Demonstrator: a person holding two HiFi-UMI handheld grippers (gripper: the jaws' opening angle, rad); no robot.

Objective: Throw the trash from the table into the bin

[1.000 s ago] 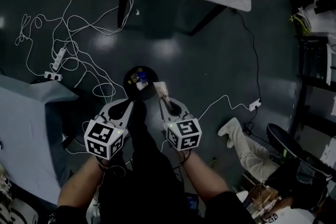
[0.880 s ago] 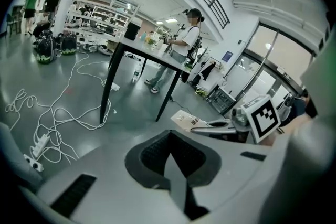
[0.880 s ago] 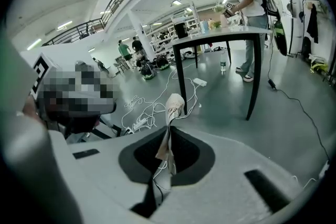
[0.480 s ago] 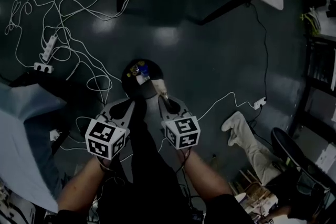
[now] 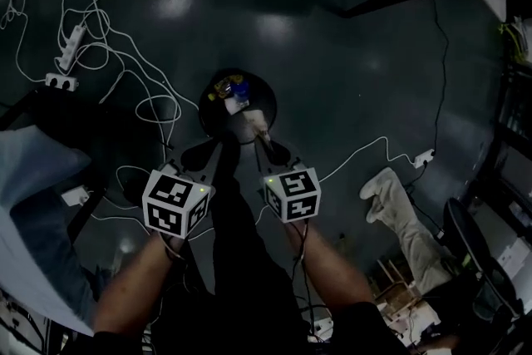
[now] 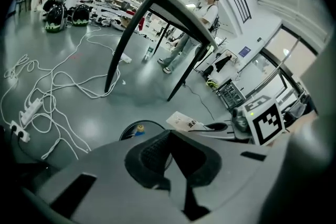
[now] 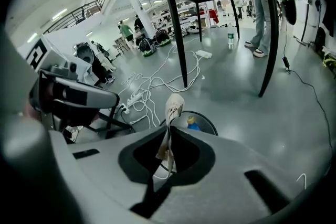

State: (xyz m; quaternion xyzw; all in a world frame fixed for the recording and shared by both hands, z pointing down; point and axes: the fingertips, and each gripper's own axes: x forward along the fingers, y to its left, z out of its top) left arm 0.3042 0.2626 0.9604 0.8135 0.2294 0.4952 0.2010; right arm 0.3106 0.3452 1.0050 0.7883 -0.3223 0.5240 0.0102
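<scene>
A round black bin (image 5: 205,107) stands on the dark floor with a few bits of trash inside, one blue and yellow. My right gripper (image 5: 264,137) is shut on a crumpled pale paper wrapper (image 5: 256,122), which hangs over the bin's near right rim. In the right gripper view the wrapper (image 7: 174,105) sticks up from between the jaws of my right gripper (image 7: 169,136), with the bin (image 7: 212,124) just behind it. My left gripper (image 5: 218,150) hovers beside it at the bin's near edge, shut and empty. In its own view my left gripper (image 6: 169,136) has the bin (image 6: 126,132) just ahead.
White cables (image 5: 125,62) and power strips (image 5: 68,47) trail over the floor left of the bin. Black table legs (image 6: 123,42) rise beyond it. A grey cloth-covered object (image 5: 33,204) lies at the left, a white cloth (image 5: 399,216) at the right. People stand in the background.
Both grippers have sunk toward the bin, the right one still holding the wrapper. The bin looks larger and the table has slid out of the top of the head view.
</scene>
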